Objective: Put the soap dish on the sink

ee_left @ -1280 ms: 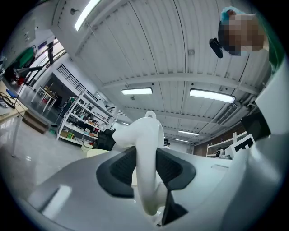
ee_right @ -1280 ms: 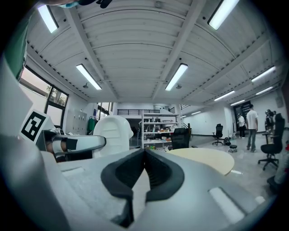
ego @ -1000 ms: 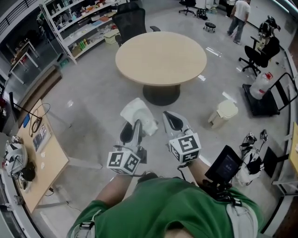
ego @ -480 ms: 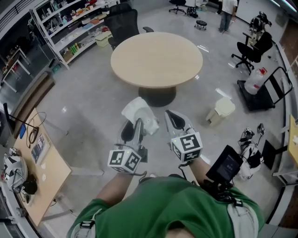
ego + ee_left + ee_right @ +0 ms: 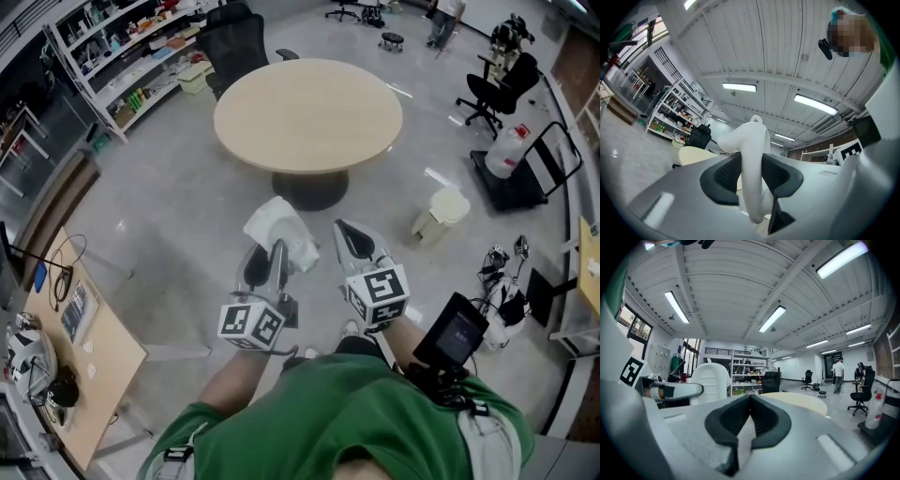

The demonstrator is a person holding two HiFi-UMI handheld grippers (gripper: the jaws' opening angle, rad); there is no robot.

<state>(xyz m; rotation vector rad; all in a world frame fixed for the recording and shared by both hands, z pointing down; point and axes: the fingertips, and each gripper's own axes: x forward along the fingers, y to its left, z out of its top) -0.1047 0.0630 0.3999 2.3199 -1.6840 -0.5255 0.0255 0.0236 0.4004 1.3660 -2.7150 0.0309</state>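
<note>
The left gripper (image 5: 266, 265) was clamped on the white soap dish (image 5: 279, 231): in the left gripper view its dark pads (image 5: 726, 176) pressed on either side of the dish's thin edge, jaws standing fairly wide around it. The dish stood on edge and rose past the jaw tips, a small loop at its top. It was carried in the air over the grey floor (image 5: 178, 206), in front of the person's green shirt (image 5: 337, 412) and short of the round table (image 5: 309, 112). The right gripper (image 5: 352, 242) was held just beside it, level with the left one, with its jaws closed together at the tips and nothing between them; its own view showed the dish off to its left. Beyond the table stood a black chair (image 5: 230, 37) and shelves (image 5: 131, 56) along the wall. A white bin (image 5: 441, 214) sat on the floor to the right of the table, and a wooden desk (image 5: 84, 347) with cables lay at the left.
</note>
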